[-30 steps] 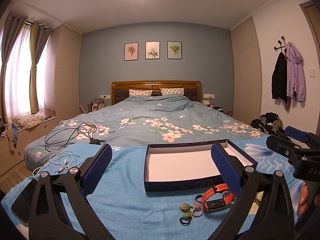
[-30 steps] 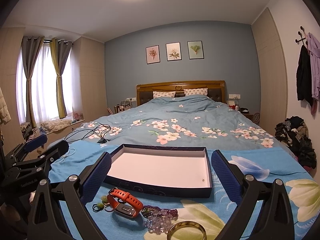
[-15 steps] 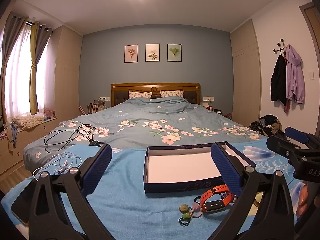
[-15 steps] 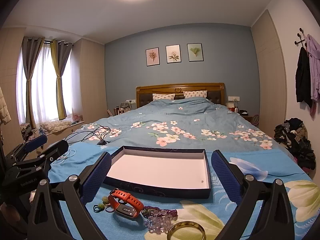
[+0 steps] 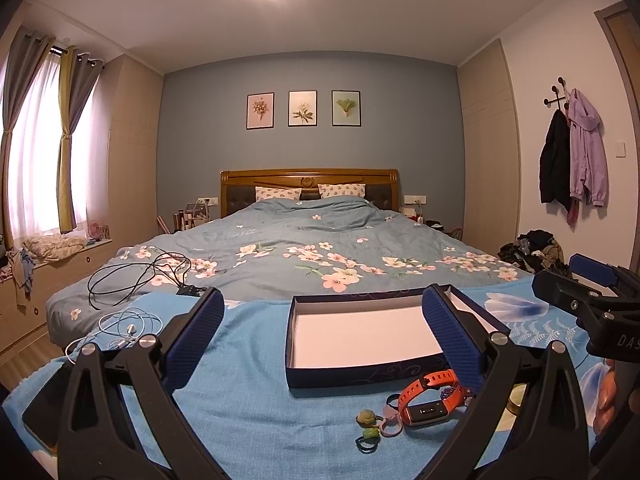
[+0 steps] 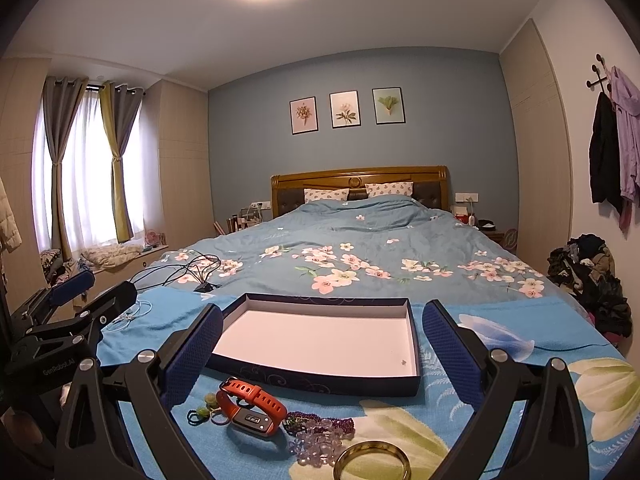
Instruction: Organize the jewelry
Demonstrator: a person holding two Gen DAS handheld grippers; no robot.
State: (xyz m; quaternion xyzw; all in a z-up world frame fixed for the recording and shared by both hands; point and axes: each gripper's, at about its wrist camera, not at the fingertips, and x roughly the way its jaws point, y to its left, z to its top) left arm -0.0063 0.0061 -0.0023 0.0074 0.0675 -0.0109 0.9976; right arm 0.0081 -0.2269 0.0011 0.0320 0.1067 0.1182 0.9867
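Both the left gripper (image 5: pixel 320 340) and right gripper (image 6: pixel 322 344) hover wide open, holding nothing. Ahead of them lies the shallow navy cardboard box (image 6: pixel 320 378). The orange rubber wristband (image 6: pixel 252 406) sits just below the right gripper's left finger.

1. "GenRobot.AI" in pale letters on the black body of the left gripper (image 6: pixel 60 354), left of the box (image 6: pixel 320 378)
2. "DAS", cut off, on the right gripper (image 5: pixel 592 304), right of the box
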